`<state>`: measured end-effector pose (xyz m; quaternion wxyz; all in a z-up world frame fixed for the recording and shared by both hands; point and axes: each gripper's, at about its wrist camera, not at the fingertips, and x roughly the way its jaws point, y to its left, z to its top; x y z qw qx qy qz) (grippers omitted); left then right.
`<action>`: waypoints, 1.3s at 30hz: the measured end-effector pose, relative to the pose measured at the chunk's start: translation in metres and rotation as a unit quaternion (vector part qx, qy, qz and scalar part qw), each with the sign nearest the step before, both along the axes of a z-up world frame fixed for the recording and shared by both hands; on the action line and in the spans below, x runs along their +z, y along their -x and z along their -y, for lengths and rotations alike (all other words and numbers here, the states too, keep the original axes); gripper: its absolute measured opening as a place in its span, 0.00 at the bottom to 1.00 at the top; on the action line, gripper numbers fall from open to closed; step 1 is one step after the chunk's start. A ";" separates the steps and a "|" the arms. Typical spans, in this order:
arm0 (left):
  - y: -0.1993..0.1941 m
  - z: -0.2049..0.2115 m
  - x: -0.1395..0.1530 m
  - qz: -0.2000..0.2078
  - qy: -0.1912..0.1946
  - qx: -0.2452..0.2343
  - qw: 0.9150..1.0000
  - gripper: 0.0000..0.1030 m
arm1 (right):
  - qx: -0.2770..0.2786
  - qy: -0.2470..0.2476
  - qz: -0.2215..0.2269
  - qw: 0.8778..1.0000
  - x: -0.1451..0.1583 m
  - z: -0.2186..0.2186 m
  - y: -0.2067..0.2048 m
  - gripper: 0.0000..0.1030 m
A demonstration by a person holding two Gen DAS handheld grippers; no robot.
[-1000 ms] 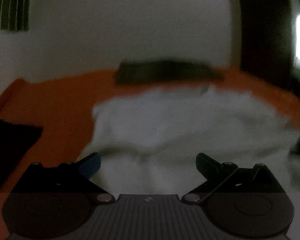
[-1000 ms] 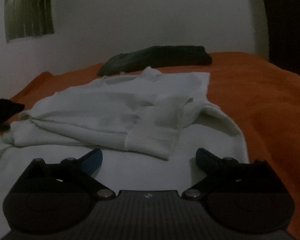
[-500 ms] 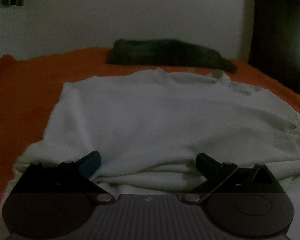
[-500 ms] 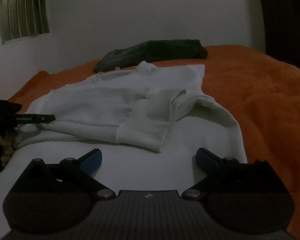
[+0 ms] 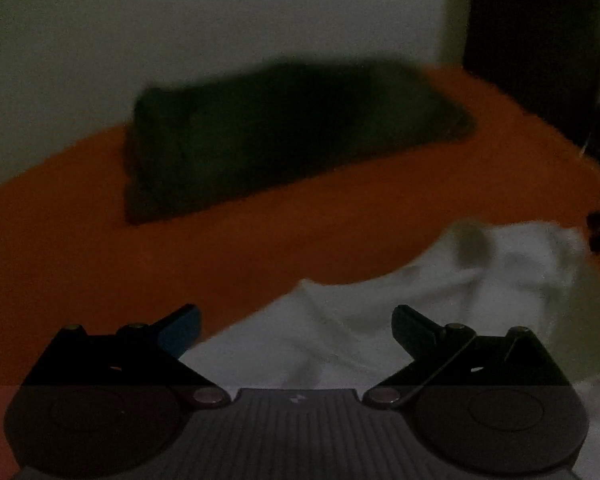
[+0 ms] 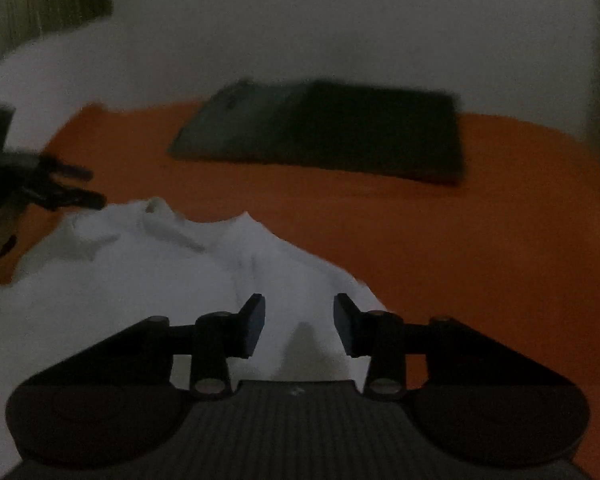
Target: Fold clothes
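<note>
The room is dim and both views are blurred. A white garment (image 6: 140,280) lies spread on an orange bedcover (image 6: 460,248), filling the lower left of the right wrist view; its collar end reaches toward the upper middle of the frame. In the left wrist view the same garment (image 5: 440,300) occupies the lower right, with orange cover (image 5: 180,260) to the left of it.

The right gripper (image 6: 300,326) sits at the bottom centre of its view over the garment's right edge. Its jaws have just been closing and now stand partly apart; a raised fold of white cloth shows in the gap, but the pads are not seen pressing on it.

The left gripper (image 5: 296,328) has its jaws spread wide, with nothing between them; white cloth lies beneath. From the right wrist view it (image 6: 60,192) appears at the far left, near the garment's upper left corner.

A folded dark garment (image 6: 332,136) rests on the cover at the upper centre, well apart from the white one, near a pale wall (image 6: 340,20).
</note>
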<state>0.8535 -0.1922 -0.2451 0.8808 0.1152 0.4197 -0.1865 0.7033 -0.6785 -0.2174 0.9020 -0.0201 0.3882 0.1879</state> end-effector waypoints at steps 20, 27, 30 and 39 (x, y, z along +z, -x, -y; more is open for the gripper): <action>-0.059 0.028 -0.041 -0.086 0.021 -0.075 0.993 0.39 | 0.109 0.049 -0.078 0.990 -0.031 -0.102 -0.137 0.08; -0.059 0.009 -0.043 -0.009 0.047 -0.010 0.999 0.04 | 0.043 0.038 0.039 0.998 -0.026 -0.093 -0.109 0.04; -0.060 0.010 -0.047 -0.022 0.074 0.005 0.997 0.14 | 0.009 0.053 0.049 0.997 -0.042 -0.100 -0.105 0.04; -0.062 0.038 -0.061 -0.060 0.036 -0.024 0.997 0.11 | -0.040 0.026 0.056 0.997 -0.056 -0.105 -0.118 0.46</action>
